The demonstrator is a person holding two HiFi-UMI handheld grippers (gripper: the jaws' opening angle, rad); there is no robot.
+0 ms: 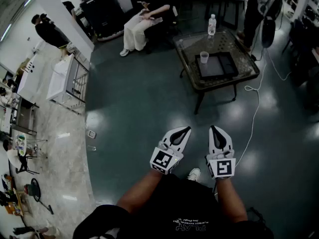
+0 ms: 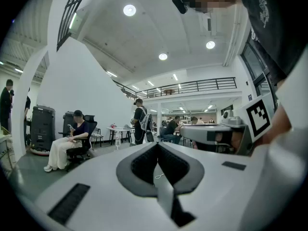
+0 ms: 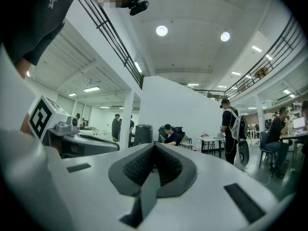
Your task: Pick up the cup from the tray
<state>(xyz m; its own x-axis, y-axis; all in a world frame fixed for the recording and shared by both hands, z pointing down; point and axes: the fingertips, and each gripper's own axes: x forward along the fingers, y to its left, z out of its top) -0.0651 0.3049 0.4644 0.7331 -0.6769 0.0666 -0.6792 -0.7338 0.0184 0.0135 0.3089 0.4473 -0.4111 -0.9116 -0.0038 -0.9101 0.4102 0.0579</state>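
Both of your grippers are closed and hold nothing: the left gripper and the right gripper each show their jaws pressed together, with no thing between them, and both point level in front of your body. The cup is well apart from them, straight ahead across the open floor. It stands upright at the far left corner of the black tray on the glass table, with a bottle further back on the same table. Seen from your head, the cup lies on a line between your two grippers, a little more to the side of the right one, so I judge the right gripper slightly nearer, but the difference is small. The long axis of the cup is vertical and your jaws are level, so a grip from the side should fit. First you must walk to the table and open the jaws before you reach the cup.
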